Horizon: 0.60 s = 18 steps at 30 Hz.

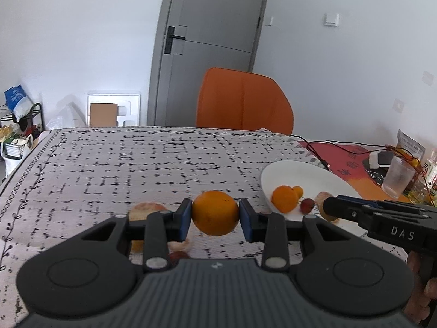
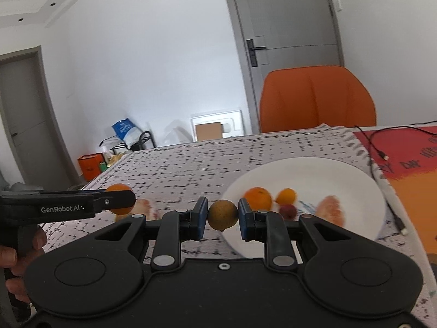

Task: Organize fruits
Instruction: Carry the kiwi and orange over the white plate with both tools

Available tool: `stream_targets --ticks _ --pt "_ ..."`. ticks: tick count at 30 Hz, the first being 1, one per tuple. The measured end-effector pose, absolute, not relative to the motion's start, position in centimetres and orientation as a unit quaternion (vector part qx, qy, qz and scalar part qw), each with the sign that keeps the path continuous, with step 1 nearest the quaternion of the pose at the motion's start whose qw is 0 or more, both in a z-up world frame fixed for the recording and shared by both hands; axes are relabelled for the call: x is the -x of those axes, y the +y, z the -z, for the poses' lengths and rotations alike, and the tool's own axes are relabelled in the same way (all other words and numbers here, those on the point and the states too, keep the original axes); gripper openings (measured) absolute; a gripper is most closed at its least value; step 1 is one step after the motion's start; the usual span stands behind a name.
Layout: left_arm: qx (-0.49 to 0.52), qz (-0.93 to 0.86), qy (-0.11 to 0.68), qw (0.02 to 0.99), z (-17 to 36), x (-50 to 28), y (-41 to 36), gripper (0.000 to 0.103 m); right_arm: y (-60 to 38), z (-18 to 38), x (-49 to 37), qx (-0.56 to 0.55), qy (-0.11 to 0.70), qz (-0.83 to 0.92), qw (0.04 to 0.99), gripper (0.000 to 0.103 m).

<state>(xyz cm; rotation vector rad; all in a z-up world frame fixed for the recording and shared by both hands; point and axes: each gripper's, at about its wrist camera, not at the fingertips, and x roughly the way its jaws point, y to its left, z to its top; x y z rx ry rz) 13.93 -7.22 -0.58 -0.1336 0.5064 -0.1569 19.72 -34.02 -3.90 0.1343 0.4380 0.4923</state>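
Orange in my left gripper: my left gripper (image 1: 215,214) is clamped on a round orange (image 1: 215,213), blue pads pressing its two sides, and it is lifted clear of the patterned tablecloth (image 1: 136,158).
Small fruit in my right gripper: my right gripper (image 2: 222,216) is clamped on a smaller yellow-brown fruit (image 2: 222,214), round with a small nub underneath; I cannot tell its kind.
Relation for the next move: the white plate (image 2: 314,169) lies by the tablecloth's right edge. My right hand's fruit hangs just at the plate's near-left rim; my left hand's orange lies well off to the plate's left, so the right hand is nearer.
Axis: both fruits are close to round, so I judge neither needs turning before it is set down.
Already on the plate: an orange (image 2: 258,198), a small orange fruit (image 2: 286,195), a red berry-like fruit (image 2: 288,211) and a pale peeled piece (image 2: 333,209).
Left on the cloth: a peeled pale fruit (image 1: 146,209) near the front edge, with more pieces below my left fingers.
Hidden or unclear: my left gripper's frame covers most of those pieces; the plate's near rim is behind my right gripper; the right view is blurred.
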Motion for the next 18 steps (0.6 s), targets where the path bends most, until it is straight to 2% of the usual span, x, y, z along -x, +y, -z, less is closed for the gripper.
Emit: stream_targets --ticks 18 --pt "0.040 0.117 0.258 0.958 0.8 -15.0 -12.0 0.036 -38.3 5.8 -19.6 -0.088 0.233 -0.209 0.946 0.024"
